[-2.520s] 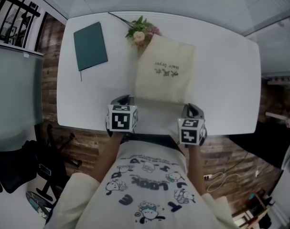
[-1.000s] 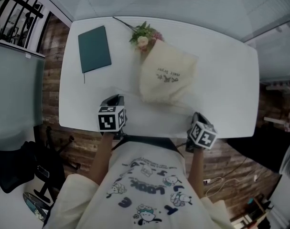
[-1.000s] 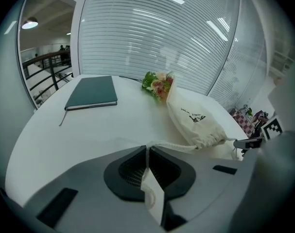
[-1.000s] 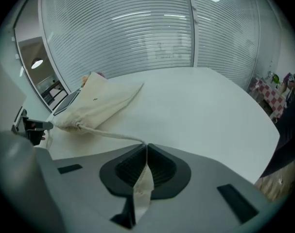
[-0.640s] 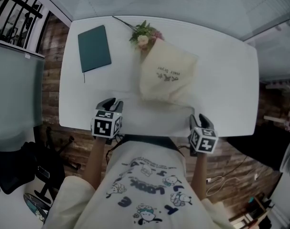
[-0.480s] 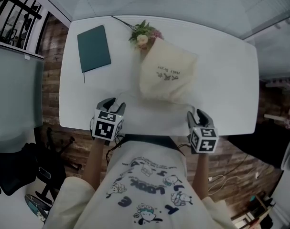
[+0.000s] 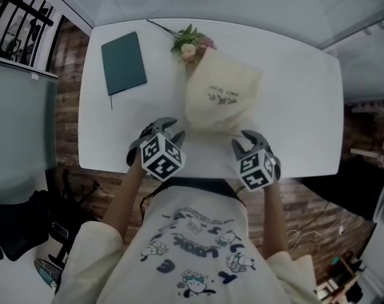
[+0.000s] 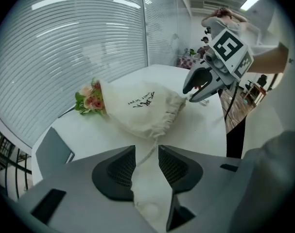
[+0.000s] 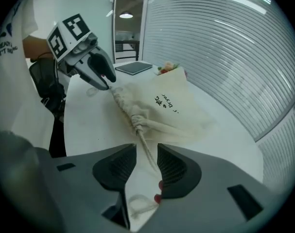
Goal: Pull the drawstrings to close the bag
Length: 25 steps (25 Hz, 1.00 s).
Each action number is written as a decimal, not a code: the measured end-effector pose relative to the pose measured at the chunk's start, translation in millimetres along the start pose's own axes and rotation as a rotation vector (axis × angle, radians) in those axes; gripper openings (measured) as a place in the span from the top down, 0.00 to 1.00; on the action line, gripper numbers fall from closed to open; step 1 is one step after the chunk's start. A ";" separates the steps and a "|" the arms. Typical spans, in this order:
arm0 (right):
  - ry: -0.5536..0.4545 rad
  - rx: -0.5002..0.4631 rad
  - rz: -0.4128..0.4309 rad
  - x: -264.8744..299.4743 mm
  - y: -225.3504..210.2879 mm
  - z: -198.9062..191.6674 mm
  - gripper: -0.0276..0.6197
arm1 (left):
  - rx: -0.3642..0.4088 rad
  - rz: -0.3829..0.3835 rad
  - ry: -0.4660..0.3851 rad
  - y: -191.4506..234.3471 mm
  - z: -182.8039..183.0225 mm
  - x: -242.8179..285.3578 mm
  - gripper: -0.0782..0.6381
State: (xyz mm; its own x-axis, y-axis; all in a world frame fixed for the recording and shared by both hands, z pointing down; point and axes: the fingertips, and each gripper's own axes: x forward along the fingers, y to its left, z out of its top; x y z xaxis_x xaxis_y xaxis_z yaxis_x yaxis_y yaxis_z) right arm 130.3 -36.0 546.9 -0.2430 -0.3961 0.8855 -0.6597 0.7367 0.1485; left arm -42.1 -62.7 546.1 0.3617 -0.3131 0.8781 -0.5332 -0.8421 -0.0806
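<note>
A cream drawstring bag (image 7: 220,97) with dark print lies on the white table (image 7: 293,106), its mouth (image 8: 172,111) gathered tight toward me. My left gripper (image 7: 168,132) hovers at the mouth's left side. Its jaws are opening, and the left drawstring (image 8: 150,147) lies slack between them, untouched by the pads. My right gripper (image 7: 243,142) is at the mouth's right side. Its jaws are closing with a clear gap, and the right drawstring (image 9: 143,147) with red beads (image 9: 159,184) runs between them. The left gripper view also catches the right gripper (image 8: 200,84), and the right gripper view the left gripper (image 9: 101,74).
A small bunch of flowers (image 7: 188,43) lies against the bag's far end. A dark green notebook (image 7: 123,62) rests at the table's far left. The table's front edge runs just under both grippers, with my body right behind it.
Both grippers stood shut and spread wide at the front edge. They have since opened, dropped the cords and swung inward to the bag's gathered mouth.
</note>
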 end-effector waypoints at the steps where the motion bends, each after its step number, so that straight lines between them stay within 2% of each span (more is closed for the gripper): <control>1: 0.009 -0.033 0.004 1.2 1.0 1.2 0.73 | 0.021 -0.017 0.005 -1.6 1.9 2.3 0.64; 4: 0.037 -0.093 0.018 5.7 4.7 1.0 0.73 | 0.073 -0.027 0.011 -3.0 5.0 7.7 0.64; 9: 0.069 -0.141 -0.003 12.8 7.6 -2.8 0.75 | 0.160 -0.001 0.079 -5.9 -4.7 19.9 0.64; 13: 0.102 -0.191 -0.032 17.2 8.2 -7.6 0.81 | 0.176 0.006 0.091 -9.3 -4.3 24.7 0.65; 15: 0.112 -0.198 -0.035 19.0 8.3 -9.0 0.83 | 0.189 0.025 0.099 -8.6 -2.9 26.6 0.73; 17: 0.116 -0.194 -0.036 20.0 8.8 -9.3 0.85 | 0.209 0.043 0.116 -8.6 -3.4 28.4 0.76; 25: 0.116 -0.199 -0.067 21.6 6.7 -9.6 0.87 | 0.239 0.072 0.154 -14.5 -9.3 37.5 0.78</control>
State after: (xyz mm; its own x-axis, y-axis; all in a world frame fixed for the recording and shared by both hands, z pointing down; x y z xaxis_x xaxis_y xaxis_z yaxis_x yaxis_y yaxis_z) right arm 127.4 -34.3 571.3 -0.1126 -0.3901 0.9138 -0.5155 0.8092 0.2819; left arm -27.9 -58.2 584.6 0.1991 -0.3209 0.9259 -0.3515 -0.9054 -0.2382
